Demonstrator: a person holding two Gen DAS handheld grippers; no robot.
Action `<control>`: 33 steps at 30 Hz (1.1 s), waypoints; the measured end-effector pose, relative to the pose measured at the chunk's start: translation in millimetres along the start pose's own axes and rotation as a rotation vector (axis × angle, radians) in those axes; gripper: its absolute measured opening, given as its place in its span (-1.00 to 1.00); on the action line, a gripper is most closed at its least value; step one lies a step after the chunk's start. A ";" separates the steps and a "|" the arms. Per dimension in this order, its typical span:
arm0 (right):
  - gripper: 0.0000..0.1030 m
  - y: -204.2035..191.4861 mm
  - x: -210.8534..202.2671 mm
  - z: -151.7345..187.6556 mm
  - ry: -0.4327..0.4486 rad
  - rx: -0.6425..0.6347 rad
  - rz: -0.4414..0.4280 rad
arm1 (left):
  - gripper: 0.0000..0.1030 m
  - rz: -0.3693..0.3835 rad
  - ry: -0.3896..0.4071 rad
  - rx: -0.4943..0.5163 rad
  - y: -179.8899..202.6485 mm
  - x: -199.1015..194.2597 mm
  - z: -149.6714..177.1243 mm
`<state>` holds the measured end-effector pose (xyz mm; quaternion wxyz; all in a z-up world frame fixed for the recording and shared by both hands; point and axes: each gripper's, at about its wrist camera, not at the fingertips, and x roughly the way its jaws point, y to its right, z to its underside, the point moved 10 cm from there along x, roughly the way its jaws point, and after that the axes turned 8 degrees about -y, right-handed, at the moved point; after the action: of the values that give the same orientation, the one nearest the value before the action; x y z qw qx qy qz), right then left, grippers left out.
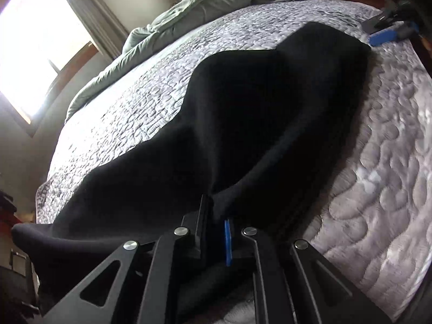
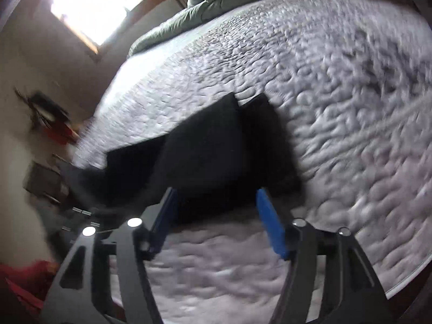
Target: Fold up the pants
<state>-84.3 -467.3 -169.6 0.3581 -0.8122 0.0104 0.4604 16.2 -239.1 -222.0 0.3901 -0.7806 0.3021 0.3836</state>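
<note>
**Left gripper pinches the black pants, right gripper stands apart**

Left gripper [image 1: 216, 216] has its two fingers pressed together on a bunched fold of the black pants [image 1: 243, 113]. The cloth rises from the bed into the pinch, so this part is lifted a little, and a thin blue pad shows at the edge of one finger. From the pinch the pants spread away over the grey quilted bedspread [image 1: 378, 162], and one part hangs over the near left edge of the bed. At the far end of the pants, in the left wrist view, the right gripper [image 1: 388, 33] appears small, with a blue pad just beside the edge of the cloth.

In the right wrist view the right gripper [image 2: 216, 210] has its blue fingers [image 2: 270, 226] wide apart, with nothing between them. It points toward the end of the pants [image 2: 210, 145], which lie flat on the bedspread [image 2: 337, 108] just in front of the fingertips. This view is blurred, so I cannot tell if a fingertip touches the cloth.

A crumpled green duvet [image 1: 189, 13] lies at the far side of the bed, and a bright window [image 1: 40, 40] is on the wall to the left.
</note>
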 end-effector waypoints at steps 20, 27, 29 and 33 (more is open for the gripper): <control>-0.93 -21.9 9.3 -39.5 0.024 0.138 -0.006 | -0.75 0.084 0.003 -0.133 -19.5 -36.4 -13.2; -0.94 21.6 16.6 -14.2 0.006 0.191 0.139 | -0.74 0.079 -0.054 -0.074 18.8 -22.9 2.0; -0.92 40.6 23.9 3.1 -0.011 0.204 0.173 | -0.76 0.044 -0.050 -0.039 25.3 -17.1 5.4; -0.64 36.0 21.3 8.8 0.002 0.198 0.216 | -0.74 0.039 -0.045 -0.049 26.1 -14.8 6.7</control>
<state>-91.1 -482.3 -209.1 0.3847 -0.7676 0.1435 0.4922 -14.1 -244.3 -222.1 0.3701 -0.7750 0.2992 0.4157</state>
